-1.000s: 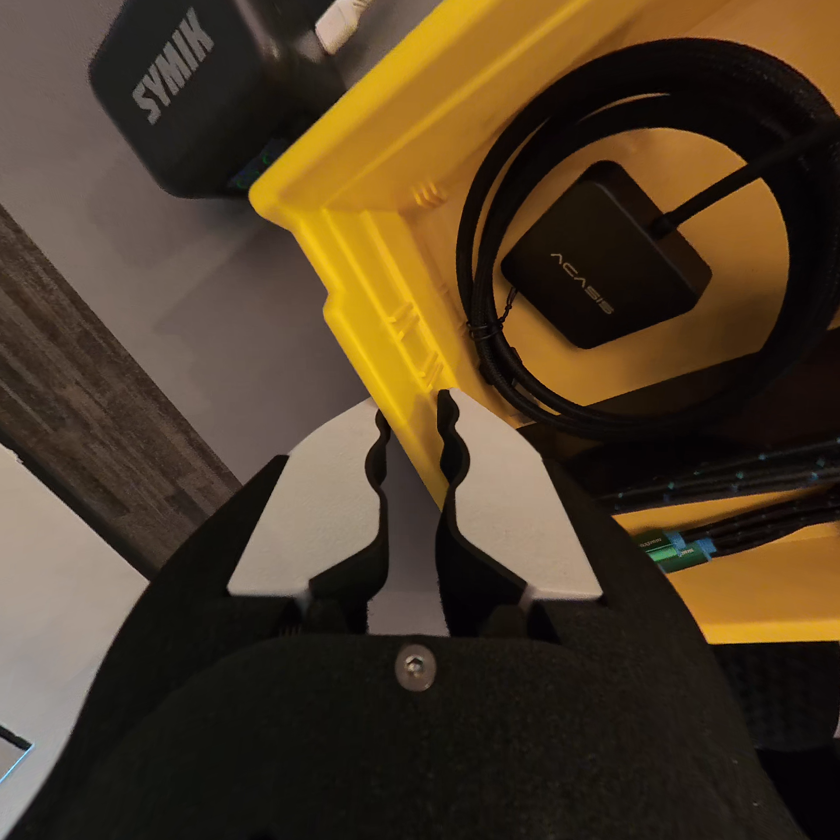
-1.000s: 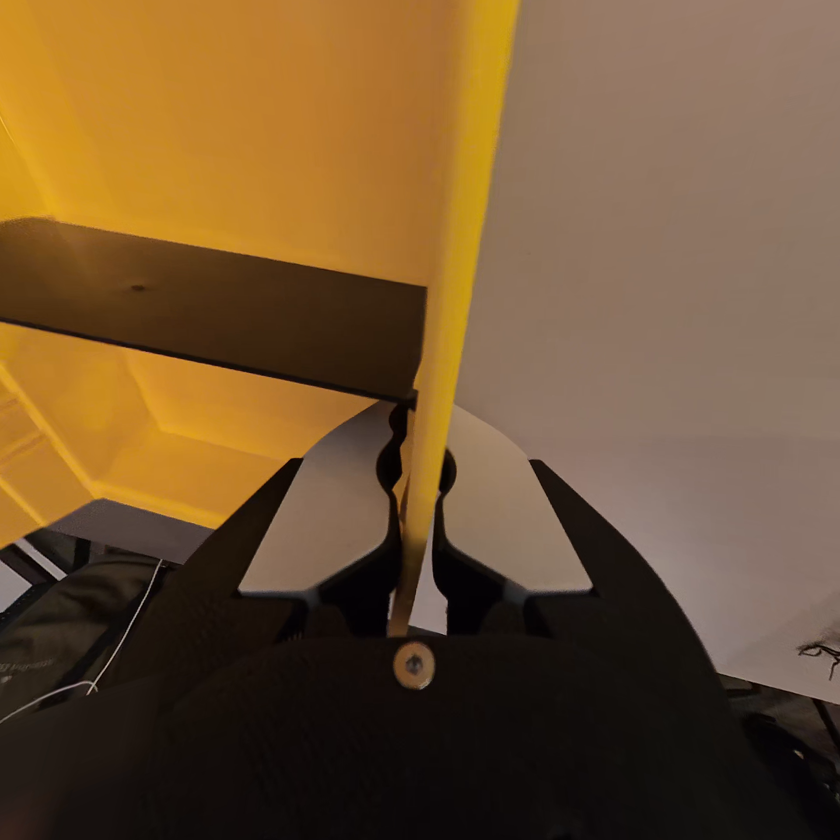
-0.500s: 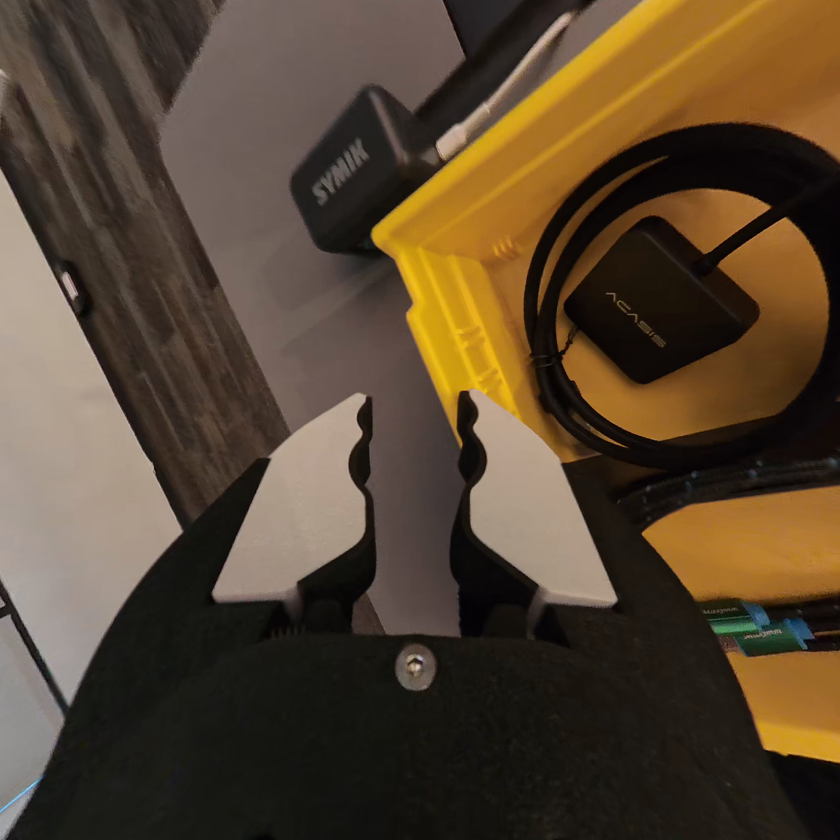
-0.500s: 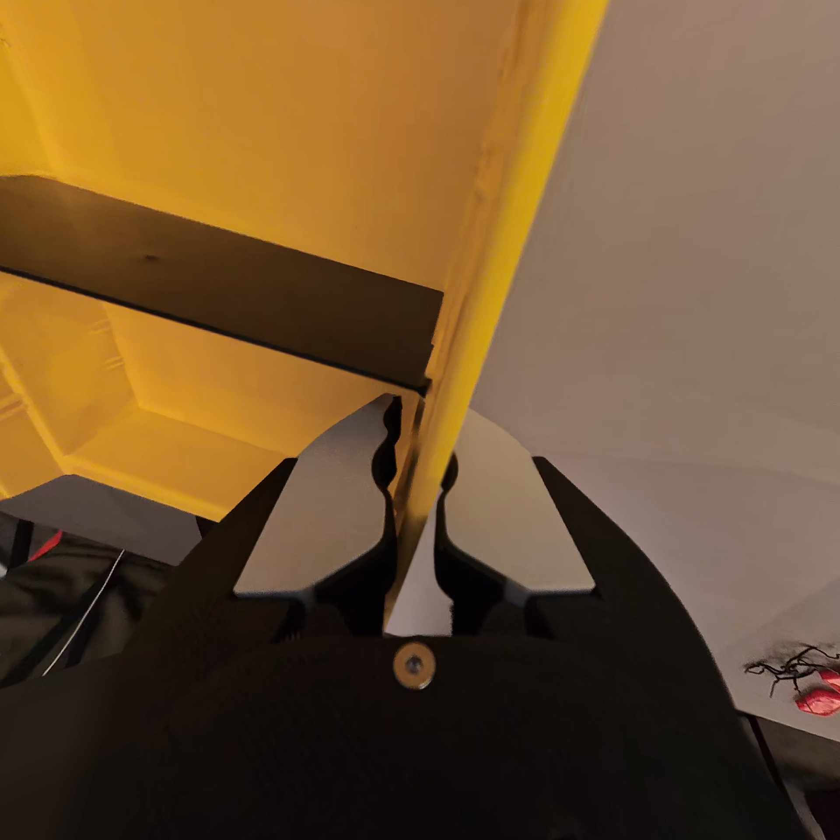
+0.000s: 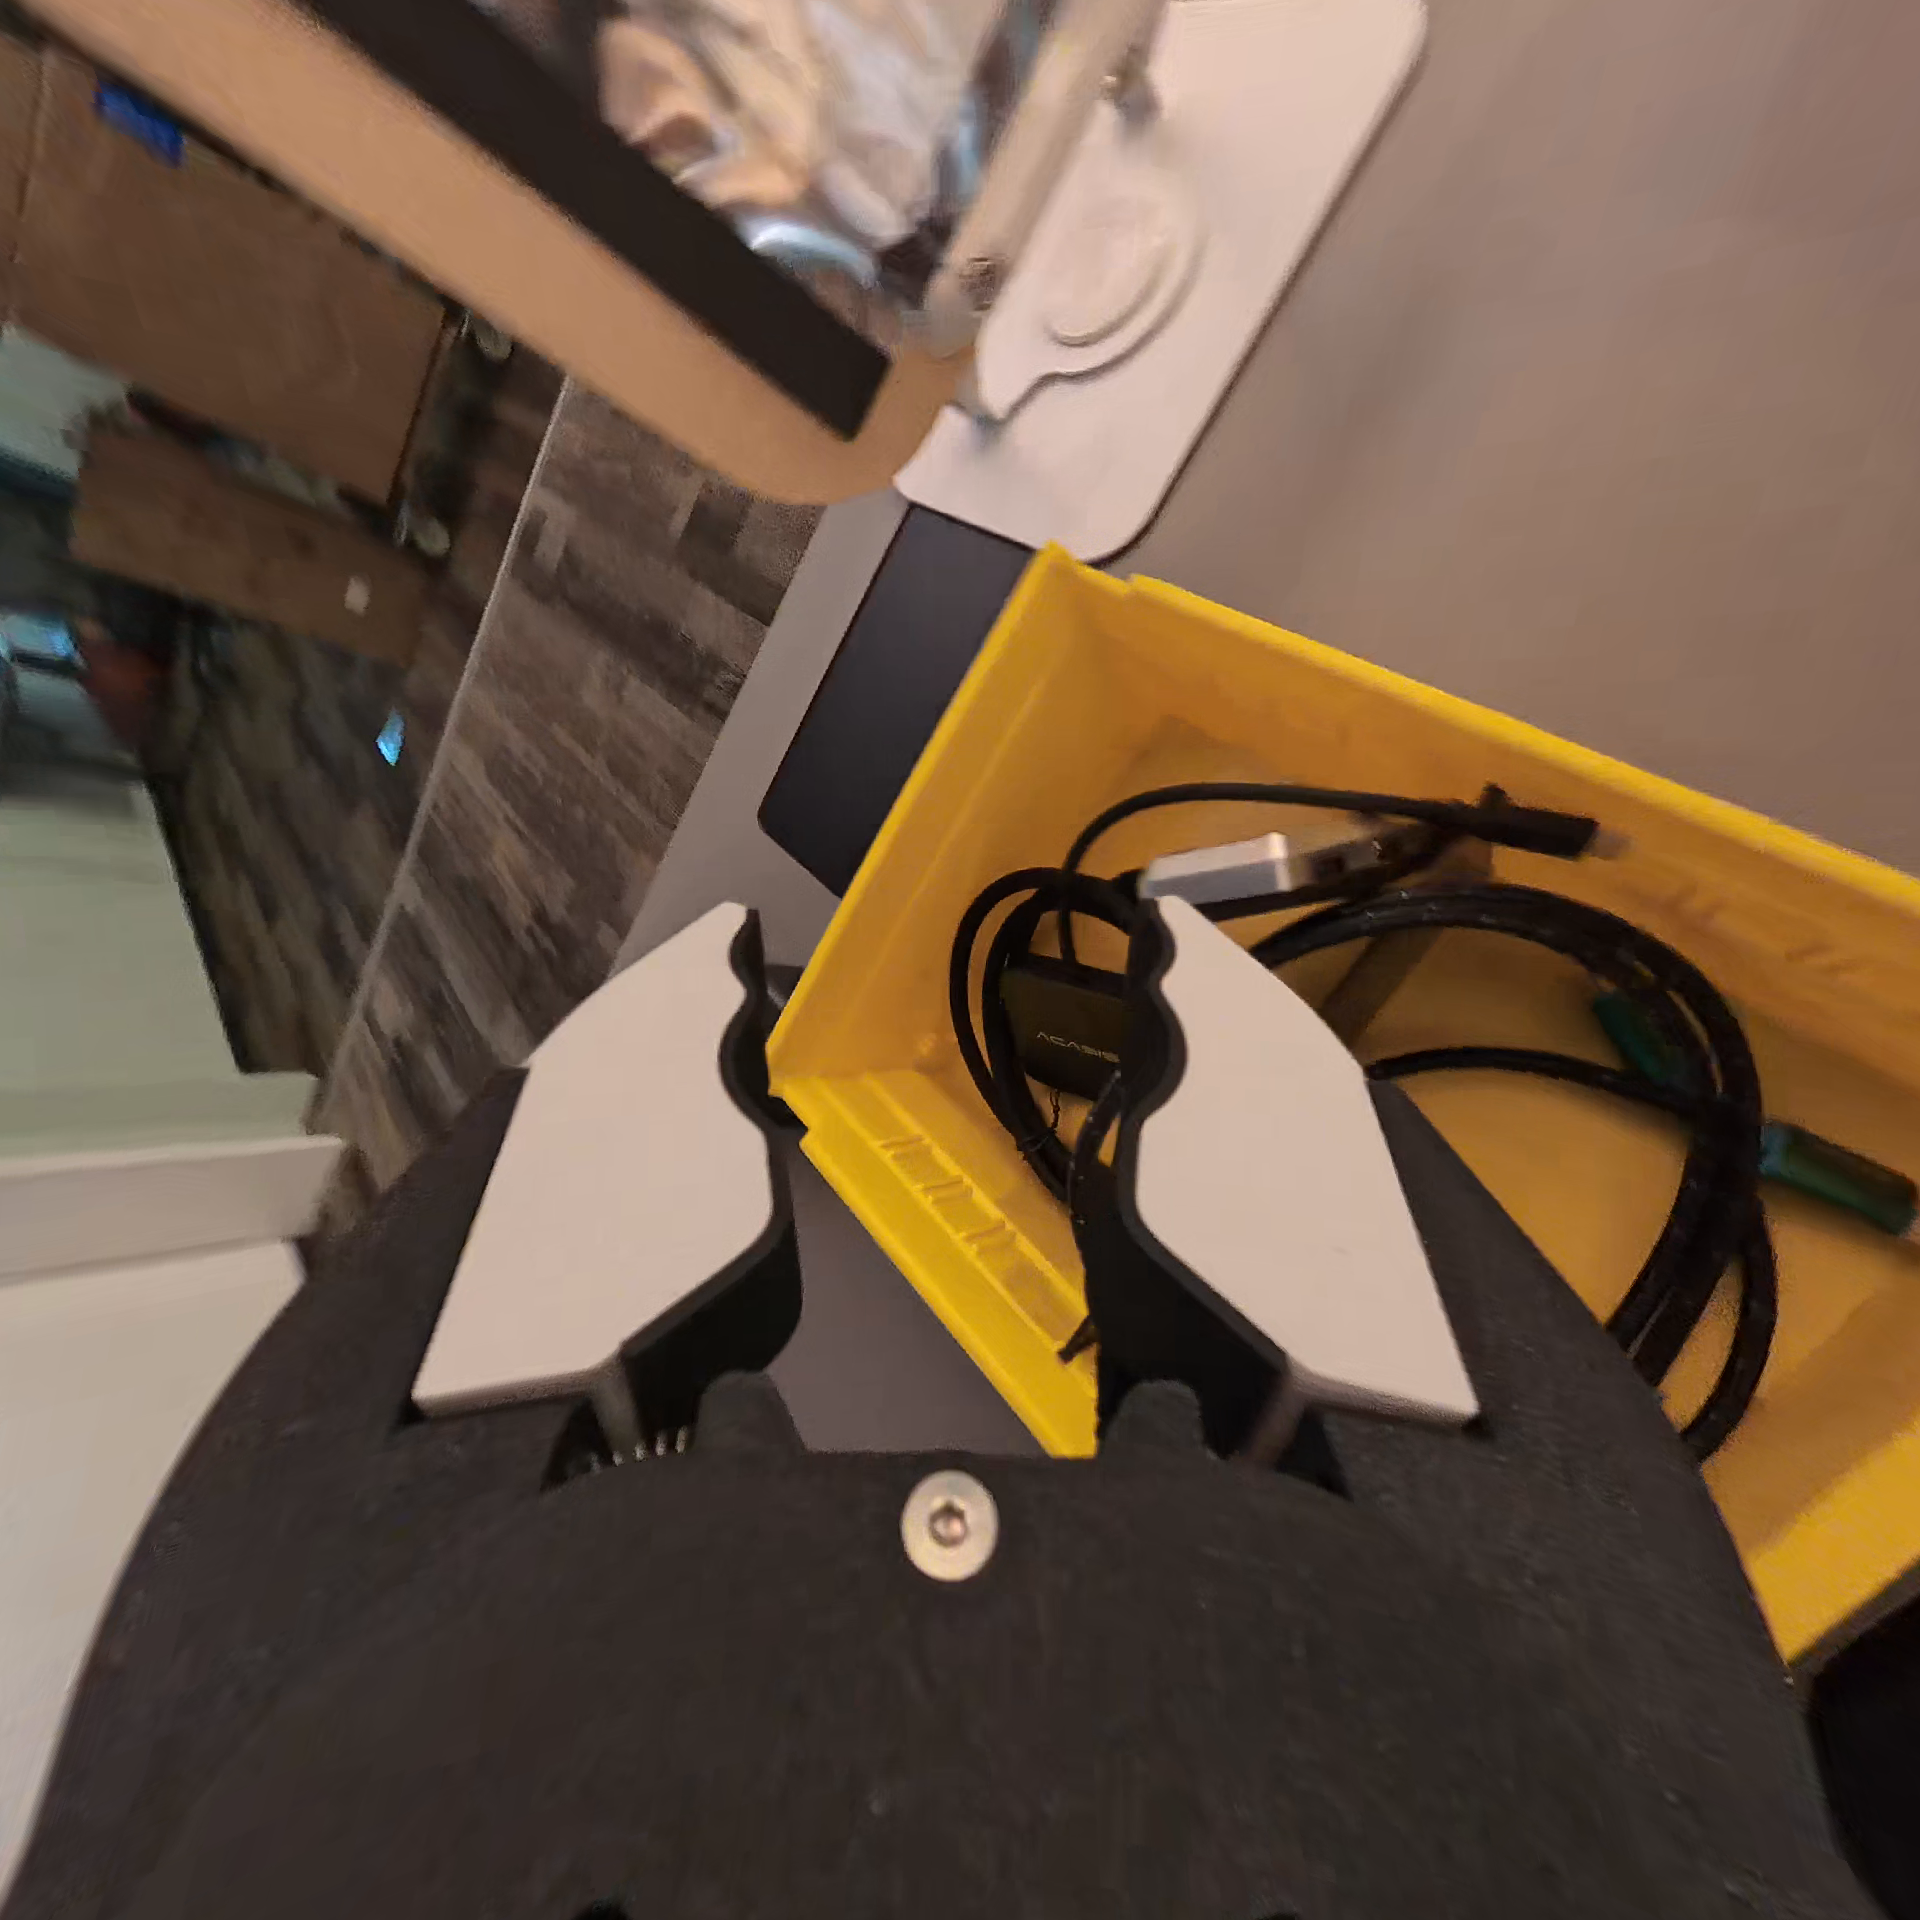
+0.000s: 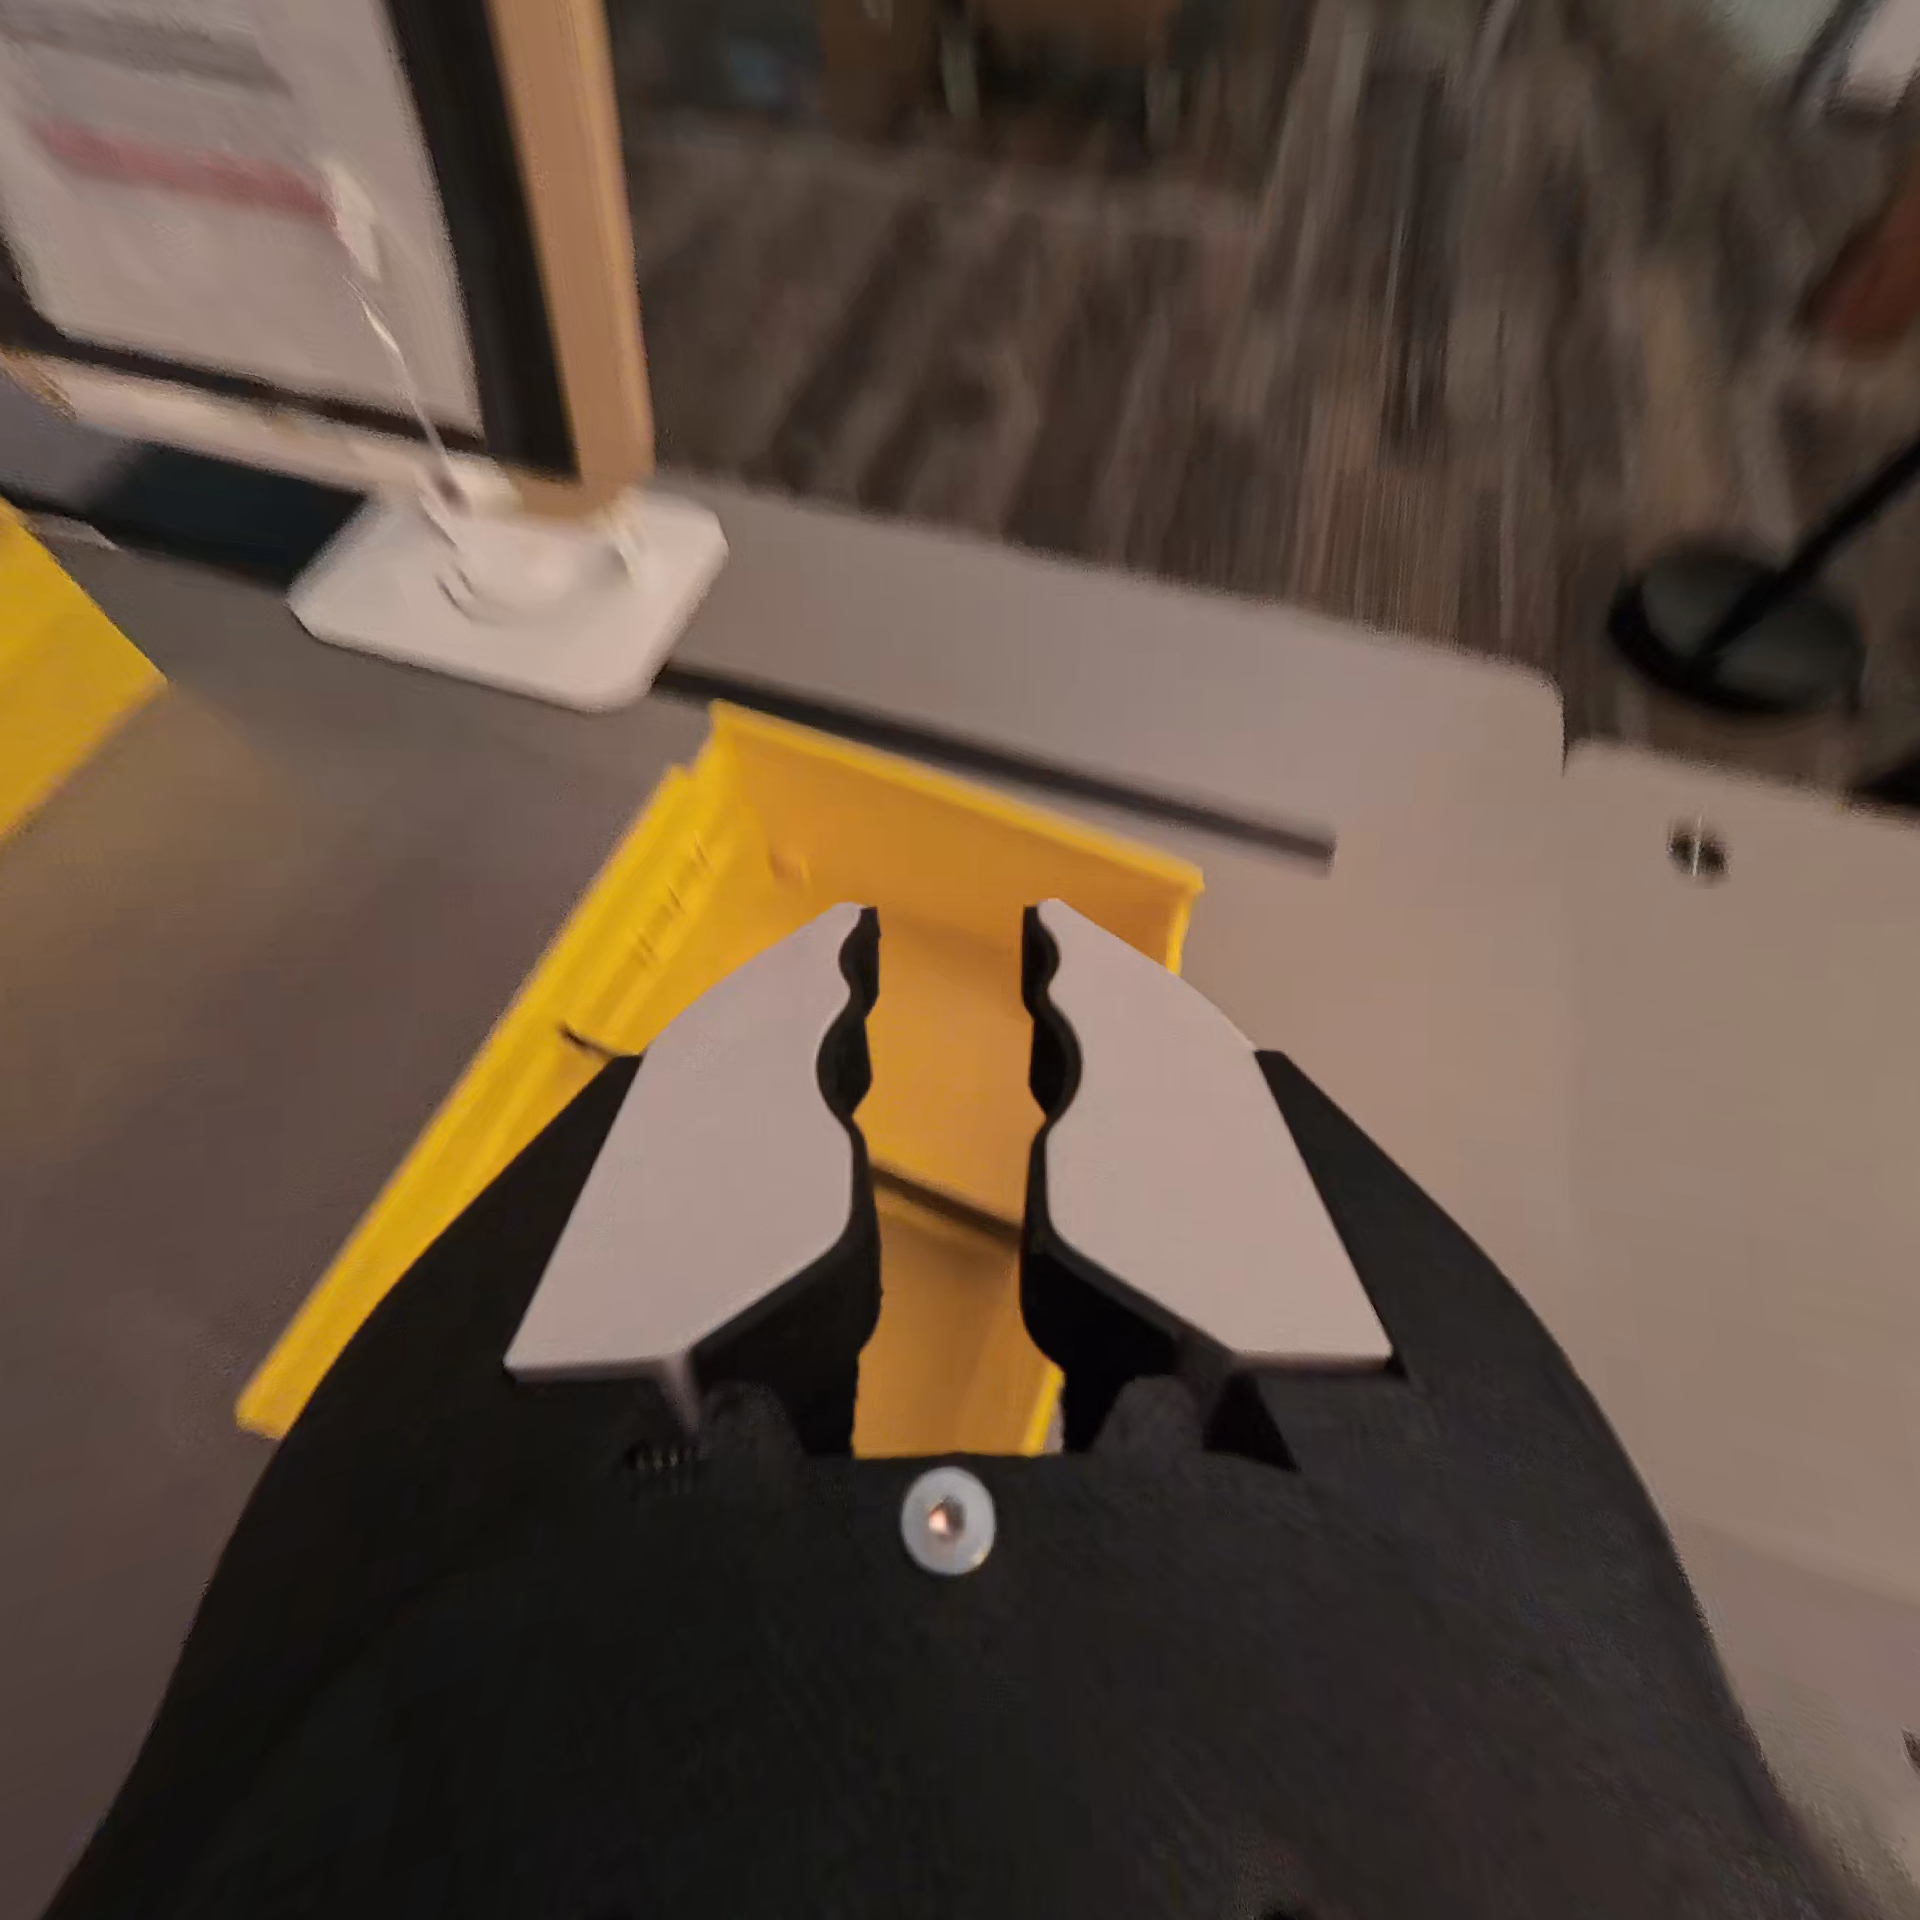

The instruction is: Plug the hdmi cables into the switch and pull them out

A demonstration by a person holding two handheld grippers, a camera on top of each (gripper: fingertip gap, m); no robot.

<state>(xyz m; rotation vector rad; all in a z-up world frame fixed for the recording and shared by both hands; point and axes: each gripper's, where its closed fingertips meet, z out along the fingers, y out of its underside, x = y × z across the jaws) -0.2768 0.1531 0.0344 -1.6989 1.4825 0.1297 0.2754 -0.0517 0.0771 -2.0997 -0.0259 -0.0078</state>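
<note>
A yellow bin (image 5: pixel 1049 665) on the grey table holds a small black switch box (image 5: pixel 1060 1029), coiled black braided HDMI cables (image 5: pixel 1683 1039) with green plugs (image 5: pixel 1839 1184), and a silver adapter (image 5: pixel 1236 868). My left gripper (image 5: pixel 948 920) is open and empty, with its fingers on either side of the bin's near corner. The right wrist view shows a second yellow bin (image 6: pixel 966 821) with nothing visible in it. My right gripper (image 6: pixel 948 914) is open and empty above it. Both views are motion-blurred.
A white stand base (image 5: pixel 1122 291) sits behind the cable bin; it also shows in the right wrist view (image 6: pixel 509 592). A dark flat pad (image 5: pixel 894 707) lies beside the bin. Another yellow bin's corner (image 6: pixel 62 665) is at far left. A lighter table (image 6: pixel 1662 1039) adjoins on the right. Tip to tip, the grippers are about 60 centimetres apart.
My left gripper opened wider and pulled back from the cable bin's wall. My right gripper let go of the second bin's wall and rose, so the view now looks down over the bin.
</note>
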